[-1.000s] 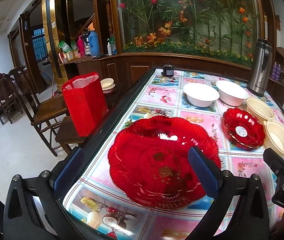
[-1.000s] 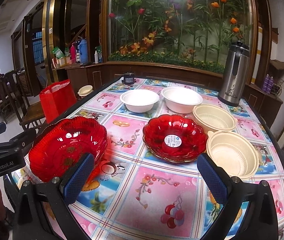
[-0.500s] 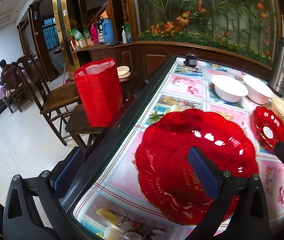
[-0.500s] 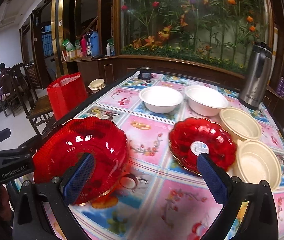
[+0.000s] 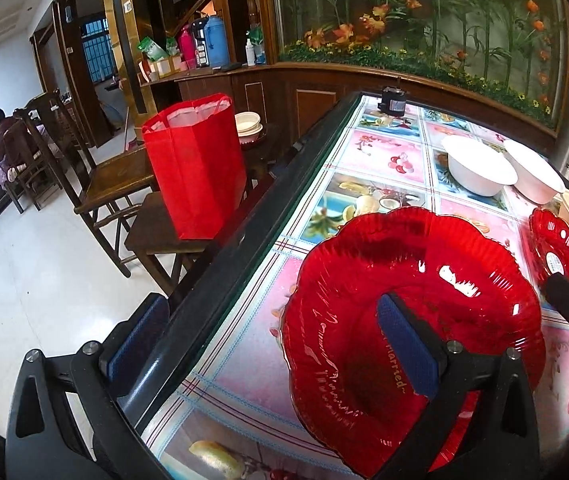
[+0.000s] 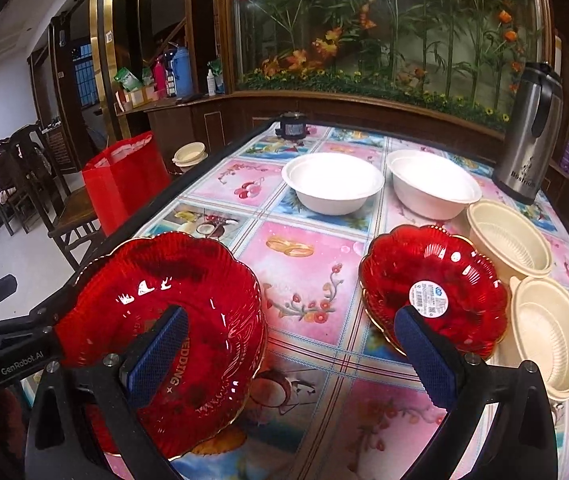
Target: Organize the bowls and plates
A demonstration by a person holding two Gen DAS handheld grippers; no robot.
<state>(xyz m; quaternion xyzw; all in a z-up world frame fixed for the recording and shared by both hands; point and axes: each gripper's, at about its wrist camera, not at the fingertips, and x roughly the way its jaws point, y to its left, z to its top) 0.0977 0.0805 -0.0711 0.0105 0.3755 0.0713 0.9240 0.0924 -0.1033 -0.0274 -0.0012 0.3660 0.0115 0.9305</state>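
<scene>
A large red scalloped plate (image 5: pixel 412 304) sits near the table's left edge and looks tilted, its left rim raised (image 6: pixel 164 312). My left gripper (image 5: pixel 270 346) is open wide. Its right finger (image 5: pixel 404 348) lies over the plate and its left finger (image 5: pixel 136 344) hangs beyond the table edge. My right gripper (image 6: pixel 292 356) is open above the table between this plate and a smaller red plate (image 6: pixel 432 288) with a white sticker. Two white bowls (image 6: pixel 332 182) (image 6: pixel 432 188) stand further back, and two cream bowls (image 6: pixel 508 240) (image 6: pixel 552 328) stand at the right.
A steel thermos jug (image 6: pixel 532 132) stands at the back right and a small black object (image 6: pixel 292 128) at the far edge. Left of the table, a red bag (image 5: pixel 196 168) rests on a wooden stool beside chairs. A person sits far left.
My left gripper has swung left, so the big plate now sits under its right finger, no longer centred, and it looks tilted. The right gripper has come lower and closer to the plates.
</scene>
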